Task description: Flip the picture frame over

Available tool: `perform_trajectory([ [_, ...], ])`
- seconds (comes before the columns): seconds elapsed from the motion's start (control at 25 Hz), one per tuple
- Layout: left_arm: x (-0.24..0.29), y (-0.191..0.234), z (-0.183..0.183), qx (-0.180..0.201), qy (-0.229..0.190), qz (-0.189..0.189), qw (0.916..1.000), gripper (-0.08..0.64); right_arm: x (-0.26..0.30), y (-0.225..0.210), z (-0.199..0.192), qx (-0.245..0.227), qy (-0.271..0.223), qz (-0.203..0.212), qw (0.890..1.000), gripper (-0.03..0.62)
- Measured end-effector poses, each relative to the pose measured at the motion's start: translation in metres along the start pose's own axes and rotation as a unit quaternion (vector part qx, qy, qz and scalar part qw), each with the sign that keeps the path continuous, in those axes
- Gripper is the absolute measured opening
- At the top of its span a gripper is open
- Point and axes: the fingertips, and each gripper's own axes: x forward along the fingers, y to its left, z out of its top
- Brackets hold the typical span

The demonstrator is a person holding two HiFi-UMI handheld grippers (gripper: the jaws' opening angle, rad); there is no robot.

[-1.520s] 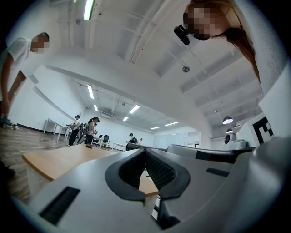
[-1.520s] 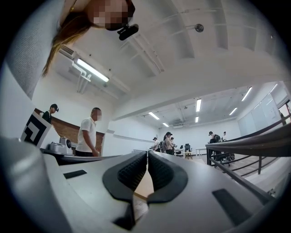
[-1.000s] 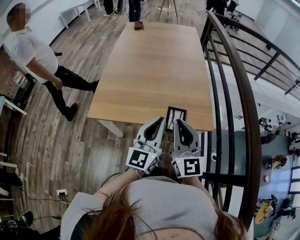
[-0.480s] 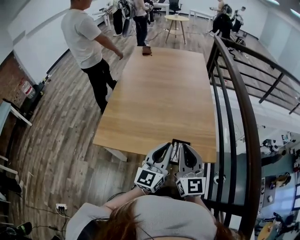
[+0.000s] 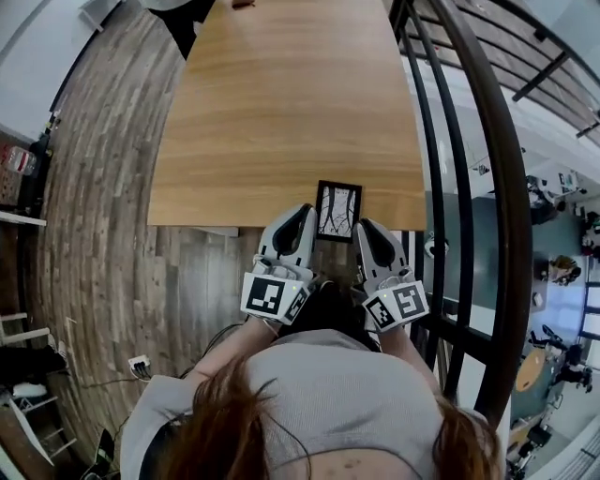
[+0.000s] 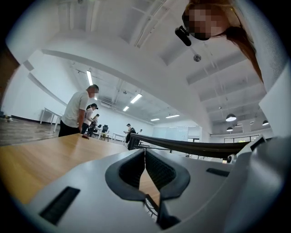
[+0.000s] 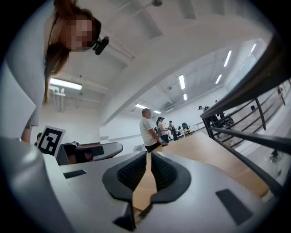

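The picture frame point(image 5: 338, 210) is small and black, with dark branch lines on a white picture. It lies flat at the near edge of the long wooden table point(image 5: 281, 103). My left gripper point(image 5: 305, 208) is just left of the frame's near end, and its jaws point(image 6: 145, 151) meet at the tips, shut and empty. My right gripper point(image 5: 362, 225) is off the frame's near right corner, shut too point(image 7: 148, 154), with nothing held. Both point level along the table. Neither touches the frame as far as I can see.
A black metal railing point(image 5: 469, 141) runs close along the table's right side, with a drop beyond it. Wooden floor point(image 5: 103, 187) lies to the left. A small brown object point(image 5: 244, 4) sits at the table's far end, where several people point(image 6: 77, 113) stand.
Both grippers have sunk and spread apart, so the frame's near end now lies between their tips. The head view has tipped down, and the person at the left is out of it.
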Motion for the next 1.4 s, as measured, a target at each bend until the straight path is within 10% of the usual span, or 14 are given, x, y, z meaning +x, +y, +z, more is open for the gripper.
perform_trajectory([
  [0.2,0.000,-0.003,-0.018,-0.003,0.017,0.003,0.9999,0.006,-0.035,-0.043,-0.070,0.133,0.045,-0.045,0.989,0.092],
  [0.52,-0.008,-0.005,-0.018,0.015,0.023,0.013,0.9995,0.006,-0.044,-0.073,-0.162,0.420,0.062,-0.074,0.902,0.230],
  [0.8,-0.018,0.001,-0.020,0.024,0.030,0.026,0.9989,0.006,-0.014,-0.070,-0.175,0.499,0.048,-0.051,0.864,0.229],
  [0.96,-0.022,0.003,-0.019,0.026,0.034,0.029,0.9987,0.006,-0.016,-0.073,-0.174,0.498,0.033,-0.065,0.864,0.205],
  [1.0,-0.022,0.003,-0.019,0.026,0.034,0.029,0.9986,0.006,-0.018,-0.075,-0.173,0.497,0.030,-0.072,0.864,0.108],
  [1.4,-0.018,0.000,-0.017,0.027,0.032,0.021,0.9989,0.006,-0.019,-0.077,-0.158,0.538,-0.003,-0.077,0.839,0.086],
])
